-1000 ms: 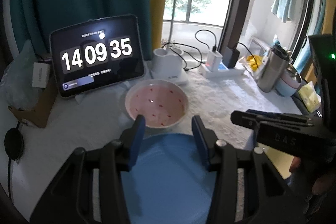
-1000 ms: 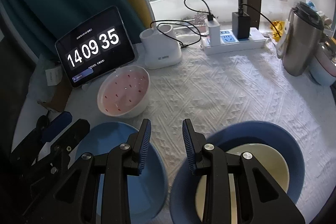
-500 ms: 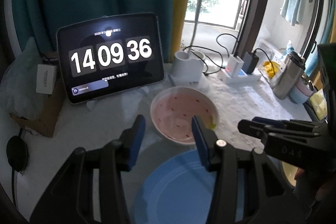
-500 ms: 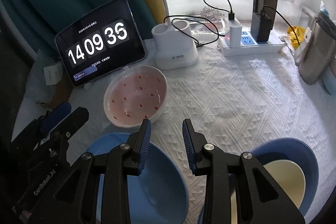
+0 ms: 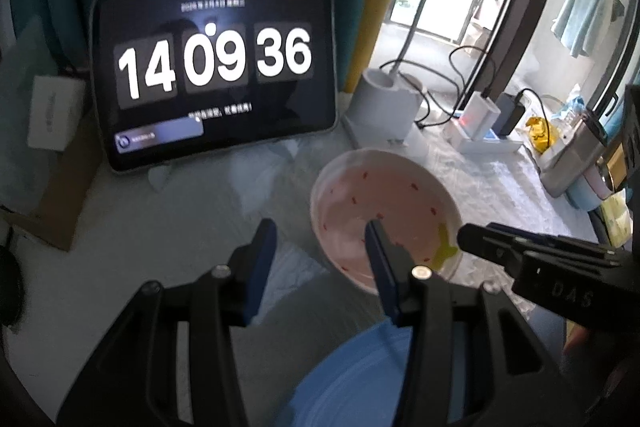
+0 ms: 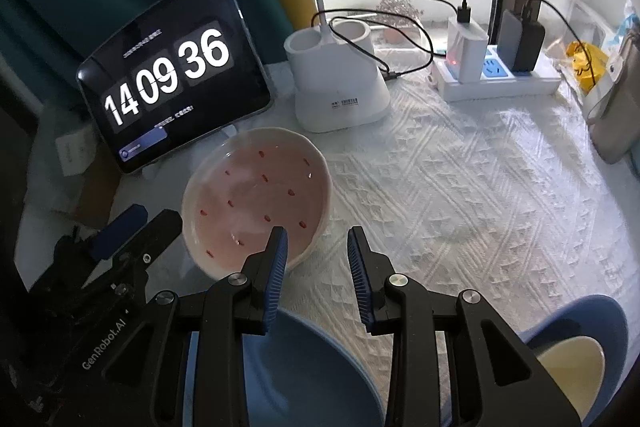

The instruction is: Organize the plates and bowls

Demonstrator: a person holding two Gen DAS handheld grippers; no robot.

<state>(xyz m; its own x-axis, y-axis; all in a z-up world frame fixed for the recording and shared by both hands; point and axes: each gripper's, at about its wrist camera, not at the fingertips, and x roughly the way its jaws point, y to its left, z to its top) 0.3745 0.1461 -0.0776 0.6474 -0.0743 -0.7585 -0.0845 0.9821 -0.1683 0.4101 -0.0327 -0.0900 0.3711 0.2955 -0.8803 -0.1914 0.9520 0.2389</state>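
Right wrist view, two grippers [image 6: 316, 241] [image 5: 318, 233] both apart, one pink bowl [image 6: 256, 197], two blue dishes [image 6: 304, 367].

table [image 6: 460, 195] | white textured cloth | pink bowl [image 6: 256, 199] | tablet [image 6: 172, 75] | power strip [image 6: 500, 85]

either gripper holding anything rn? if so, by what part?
Nothing held. Left gripper is open over the near rim of the pink bowl; right gripper is open above the tablecloth, beside it.
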